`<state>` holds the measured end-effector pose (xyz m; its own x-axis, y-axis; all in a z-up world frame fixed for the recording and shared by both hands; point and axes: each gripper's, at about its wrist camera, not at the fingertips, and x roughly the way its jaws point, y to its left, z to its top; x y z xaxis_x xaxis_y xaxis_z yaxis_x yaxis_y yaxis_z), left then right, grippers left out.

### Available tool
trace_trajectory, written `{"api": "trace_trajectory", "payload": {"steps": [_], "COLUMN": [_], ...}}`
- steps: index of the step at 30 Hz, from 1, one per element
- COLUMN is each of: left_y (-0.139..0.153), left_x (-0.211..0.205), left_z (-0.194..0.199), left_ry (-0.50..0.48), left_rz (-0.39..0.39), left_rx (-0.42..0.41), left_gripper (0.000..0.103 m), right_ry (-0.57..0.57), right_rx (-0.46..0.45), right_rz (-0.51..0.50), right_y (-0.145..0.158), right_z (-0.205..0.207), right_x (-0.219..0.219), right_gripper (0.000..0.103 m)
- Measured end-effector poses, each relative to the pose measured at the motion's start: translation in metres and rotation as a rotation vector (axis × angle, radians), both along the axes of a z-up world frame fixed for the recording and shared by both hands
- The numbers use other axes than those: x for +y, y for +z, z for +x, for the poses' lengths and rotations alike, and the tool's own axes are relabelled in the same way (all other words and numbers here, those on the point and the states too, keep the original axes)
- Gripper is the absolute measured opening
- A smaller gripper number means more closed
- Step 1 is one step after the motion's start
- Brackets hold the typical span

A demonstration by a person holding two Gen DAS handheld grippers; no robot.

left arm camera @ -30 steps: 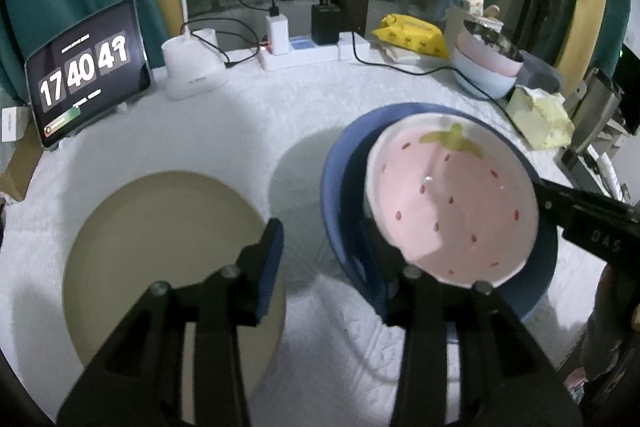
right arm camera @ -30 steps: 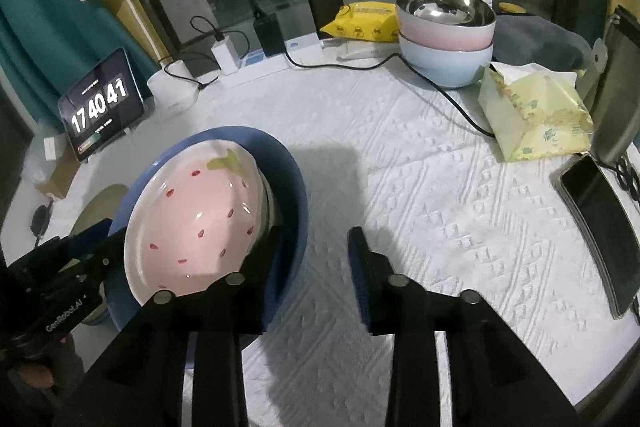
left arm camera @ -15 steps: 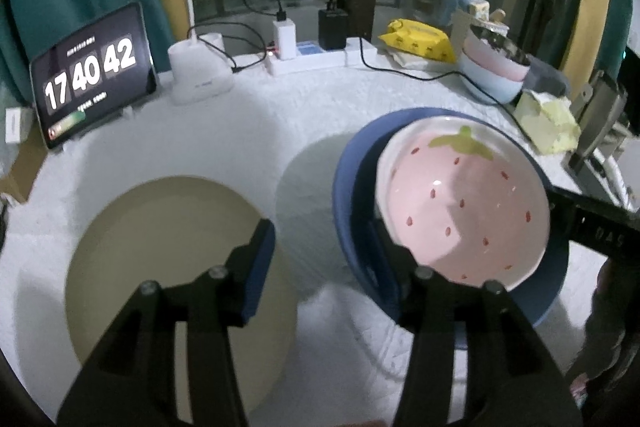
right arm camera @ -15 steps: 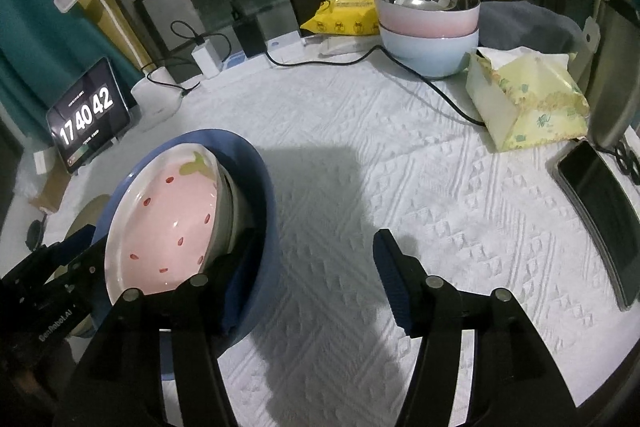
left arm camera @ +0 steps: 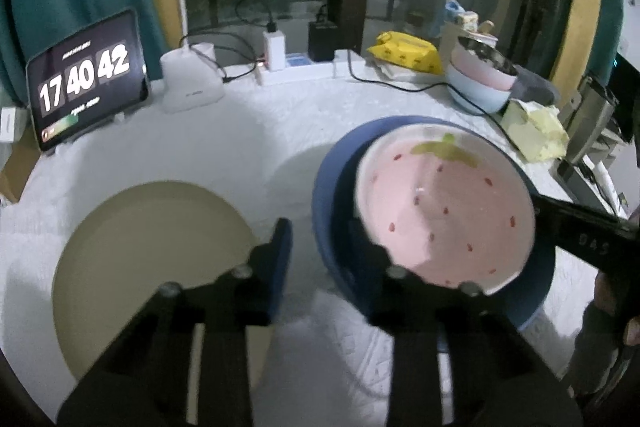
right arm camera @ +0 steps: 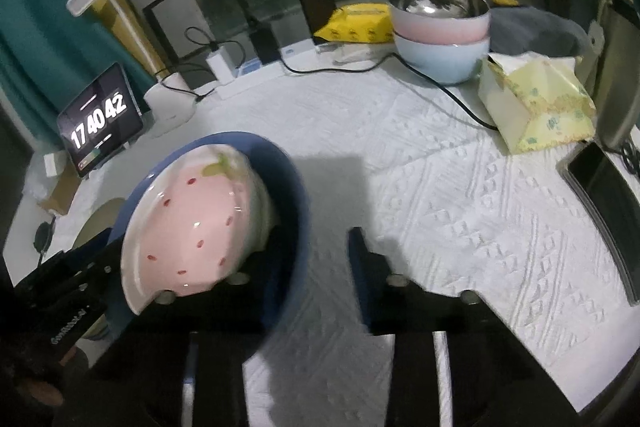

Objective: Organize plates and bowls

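Note:
A pink strawberry bowl [left arm camera: 444, 219] sits inside a dark blue bowl [left arm camera: 332, 203], both lifted and tilted above the white tablecloth. My left gripper [left arm camera: 320, 255] is open, its right finger inside the blue bowl's near rim and its left finger outside. My right gripper [right arm camera: 312, 263] is open too, its left finger inside the blue bowl [right arm camera: 292, 195] under the pink bowl [right arm camera: 188, 223], its right finger outside. A beige plate [left arm camera: 152, 259] lies flat at the left.
Stacked pink and light blue bowls [right arm camera: 440, 35] with a steel bowl on top stand at the back right. A tissue pack [right arm camera: 536, 103], a phone [right arm camera: 604, 203], a cable, a clock tablet [left arm camera: 88, 75] and a white lamp base [left arm camera: 192, 83] ring the table.
The stacked blue and pink bowls have risen and tilted more. The right gripper widened from one second ago, then narrowed slightly. The left gripper stayed open on the rim.

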<state>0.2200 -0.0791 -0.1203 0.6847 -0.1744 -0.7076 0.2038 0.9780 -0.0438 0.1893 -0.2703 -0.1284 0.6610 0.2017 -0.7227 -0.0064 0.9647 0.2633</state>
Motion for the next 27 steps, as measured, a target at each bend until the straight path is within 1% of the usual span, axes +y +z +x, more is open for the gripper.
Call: {"api": "trace_trajectory", "payload": {"steps": [1,3,11,13,27], "left_y": [0.0,0.001,0.001,0.002,0.005], "left_x": [-0.003,-0.005,0.001,0.0,0.002], "left_z": [0.0,0.0,0.001,0.001,-0.002], "left_ry": [-0.007,-0.002,-0.001,-0.002,-0.012], "left_rz": [0.014,0.023,-0.023,-0.021,-0.04], "left_rx": [-0.003,-0.01,0.003,0.003,0.002], "left_gripper": [0.016,0.015,0.014,0.014,0.014], "right_ry": [0.001,-0.015,-0.034,-0.034,-0.044], "right_rx": [-0.005,-0.007,-0.008,-0.006,-0.021], "right_rz": [-0.009,0.001,0.014,0.014,-0.005], "right_y": [0.001,0.001,0.002,0.002,0.012], "right_z": [0.0,0.001,0.001,0.001,-0.003], "right_x": [0.004,0.004,0.003,0.003,0.005], "right_gripper": [0.012,0.012,0.011,0.011,0.011]}}
